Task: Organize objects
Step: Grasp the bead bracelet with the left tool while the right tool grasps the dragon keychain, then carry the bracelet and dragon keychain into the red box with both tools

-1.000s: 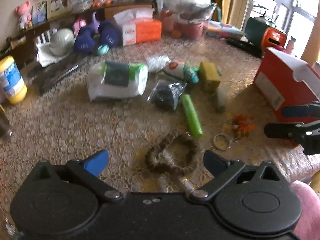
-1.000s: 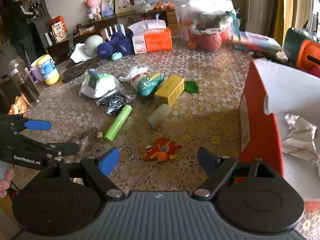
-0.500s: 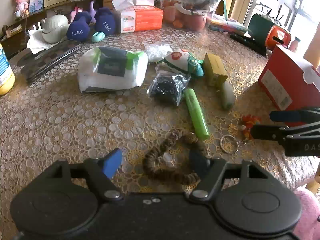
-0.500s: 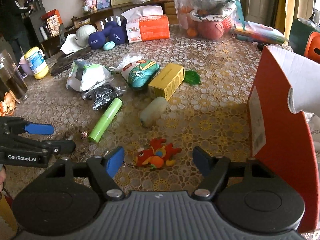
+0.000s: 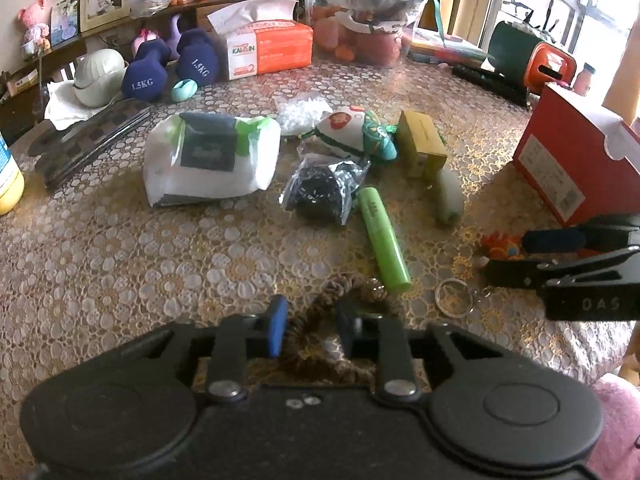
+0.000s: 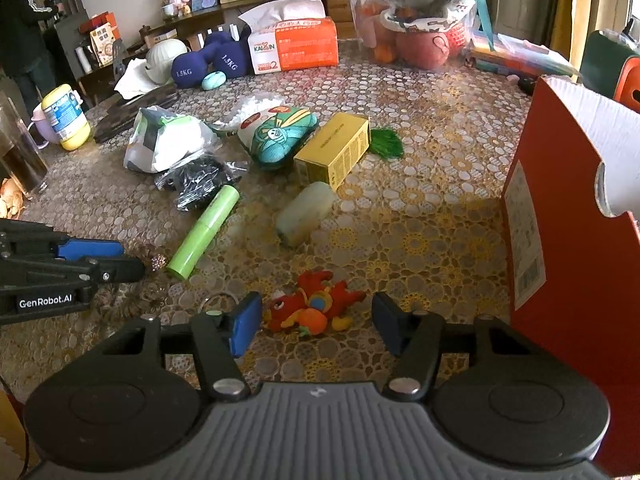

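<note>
A brown coiled spiral hair tie (image 5: 320, 320) lay on the lace-patterned tablecloth (image 5: 120, 248) at the near edge, one strand of it between the jaws of the left gripper (image 5: 308, 326). Those jaws were closing and stood narrow about the strand; whether the pads already pressed it could not be told. Just beyond the tie lay a light green plastic tube (image 5: 383, 238), with a silver key ring (image 5: 454, 299) beside it.

To the right, a small red and orange plush toy (image 6: 314, 307) lay flat on the cloth between the jaws of the right gripper (image 6: 316, 326). These were also closing, about half apart, with clear gaps on either side of the toy. A red cardboard box with a white inside (image 6: 568, 208) stood open at the far right. Farther back lay a yellow carton (image 6: 334, 152) and a pale green bottle (image 6: 306, 214).
</note>
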The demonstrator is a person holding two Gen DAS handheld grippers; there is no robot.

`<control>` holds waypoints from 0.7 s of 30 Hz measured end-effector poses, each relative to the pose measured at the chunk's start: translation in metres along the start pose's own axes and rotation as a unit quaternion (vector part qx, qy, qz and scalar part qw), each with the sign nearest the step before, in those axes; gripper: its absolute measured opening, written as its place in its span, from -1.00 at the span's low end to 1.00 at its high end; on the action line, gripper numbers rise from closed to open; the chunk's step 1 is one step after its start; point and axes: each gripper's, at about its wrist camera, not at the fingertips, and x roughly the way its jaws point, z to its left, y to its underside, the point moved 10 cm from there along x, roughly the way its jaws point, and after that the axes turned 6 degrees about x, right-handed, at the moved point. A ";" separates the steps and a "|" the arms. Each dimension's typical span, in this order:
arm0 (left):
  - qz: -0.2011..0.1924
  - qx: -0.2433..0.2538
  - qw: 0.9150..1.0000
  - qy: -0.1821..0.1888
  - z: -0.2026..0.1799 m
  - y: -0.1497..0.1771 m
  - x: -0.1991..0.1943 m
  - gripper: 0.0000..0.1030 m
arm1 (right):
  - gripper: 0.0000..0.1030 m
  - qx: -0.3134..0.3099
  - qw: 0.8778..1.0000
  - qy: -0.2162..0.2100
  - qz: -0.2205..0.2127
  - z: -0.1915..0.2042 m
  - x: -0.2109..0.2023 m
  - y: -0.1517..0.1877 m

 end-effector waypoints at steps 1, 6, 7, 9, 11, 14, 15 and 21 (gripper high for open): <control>-0.001 0.003 1.000 -0.002 0.000 0.000 0.000 -0.61 | 0.17 0.001 1.000 -0.001 0.002 0.001 0.001 0.001; -0.006 0.014 1.000 0.004 -0.006 0.000 0.000 -0.81 | 0.11 -0.009 1.000 0.012 -0.001 0.004 0.003 0.001; -0.006 0.018 1.000 0.004 -0.007 0.000 -0.001 -0.82 | 0.10 -0.011 1.000 0.013 -0.001 0.004 0.003 0.002; -0.007 0.023 1.000 -0.002 -0.009 0.001 -0.001 -0.84 | 0.03 -0.008 1.000 0.011 -0.001 0.004 0.002 0.002; -0.007 0.018 1.000 0.000 -0.009 0.002 -0.002 -0.85 | -0.17 -0.007 1.000 0.009 -0.003 0.005 0.001 0.002; -0.009 0.006 1.000 0.010 -0.010 0.001 -0.003 -0.86 | -0.28 -0.004 1.000 0.008 -0.004 0.006 0.000 0.003; -0.009 0.002 1.000 0.014 -0.010 0.000 -0.004 -0.86 | -0.29 -0.004 1.000 0.010 -0.004 0.006 -0.001 0.003; -0.015 -0.021 0.999 0.040 -0.013 -0.004 -0.016 -0.87 | -0.30 0.006 1.000 0.001 -0.012 0.004 -0.015 0.002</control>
